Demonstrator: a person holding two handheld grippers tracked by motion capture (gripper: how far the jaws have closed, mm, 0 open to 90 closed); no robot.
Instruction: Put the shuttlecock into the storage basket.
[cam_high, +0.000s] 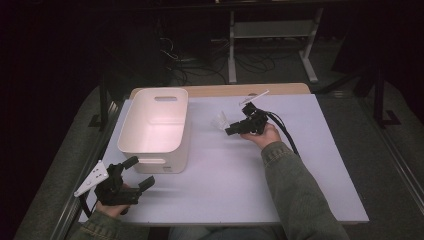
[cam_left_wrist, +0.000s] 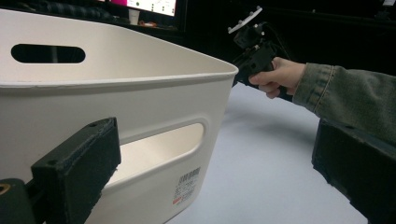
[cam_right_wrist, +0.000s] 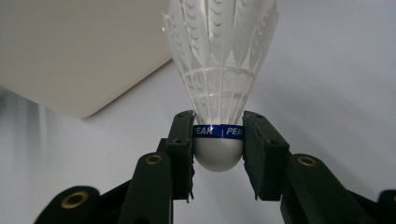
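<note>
A white shuttlecock (cam_right_wrist: 219, 70) with a blue band round its cork is clamped at the cork between the pads of my right gripper (cam_right_wrist: 218, 140), feathers pointing away. In the high view that right gripper (cam_high: 231, 129) hangs above the table to the right of the white bin (cam_high: 156, 131), with the shuttlecock (cam_high: 220, 121) at its tip. My left gripper (cam_high: 141, 172) rests near the table's front left corner, just in front of the bin, jaws wide apart with nothing between them. In the left gripper view its pads (cam_left_wrist: 79, 168) frame the bin's near wall (cam_left_wrist: 140, 116) and handle slot.
The bin looks empty inside. The light table (cam_high: 300, 165) has a wooden strip along its far edge. Beyond it, a dark floor holds cables and a metal stand (cam_high: 270, 35). The person's sleeve (cam_high: 295, 195) crosses the table's right front.
</note>
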